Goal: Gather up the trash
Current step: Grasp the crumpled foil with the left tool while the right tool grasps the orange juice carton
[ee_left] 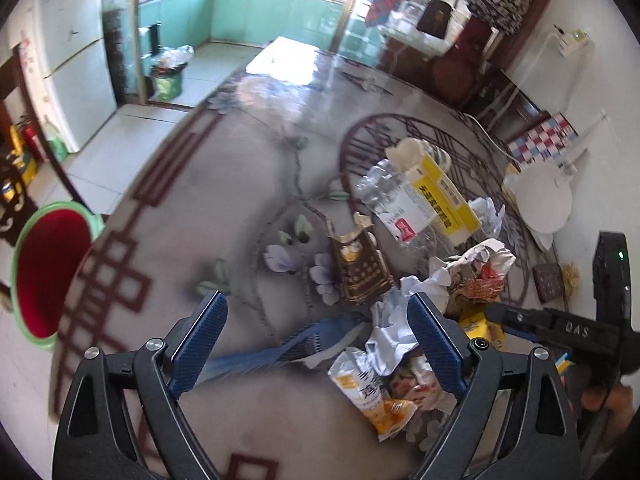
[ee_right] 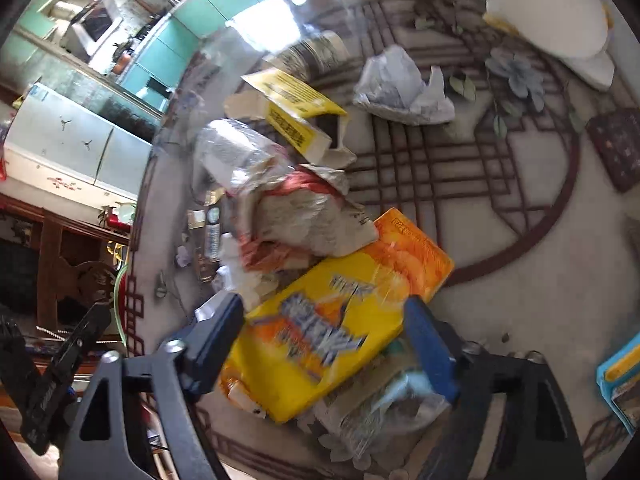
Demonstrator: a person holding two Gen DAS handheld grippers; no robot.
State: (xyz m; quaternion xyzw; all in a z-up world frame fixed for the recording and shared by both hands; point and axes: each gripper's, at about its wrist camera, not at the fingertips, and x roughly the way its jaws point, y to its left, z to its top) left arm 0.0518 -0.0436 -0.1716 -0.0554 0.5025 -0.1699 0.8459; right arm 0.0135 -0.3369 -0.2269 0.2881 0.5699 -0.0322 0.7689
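Straddling yellow snack packet [ee_right: 336, 320] with right gripper [ee_right: 324, 332], jaws spread, not yet pinching; left gripper [ee_left: 316, 340] hovering agape; closing next, then carrying to red bin [ee_left: 48, 272]

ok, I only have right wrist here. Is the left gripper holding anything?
Observer: No. The left gripper is open and grips nothing. It hangs over the table next to a crumpled silver wrapper.
Operator: Where's the bin?
Observer: A red bucket with a green rim stands on the floor past the table edge, at the far left of the left wrist view.
Operator: Closest loose piece to that gripper?
Observer: An orange-and-white snack packet lies flat on the table, just inside the gripper's right finger.
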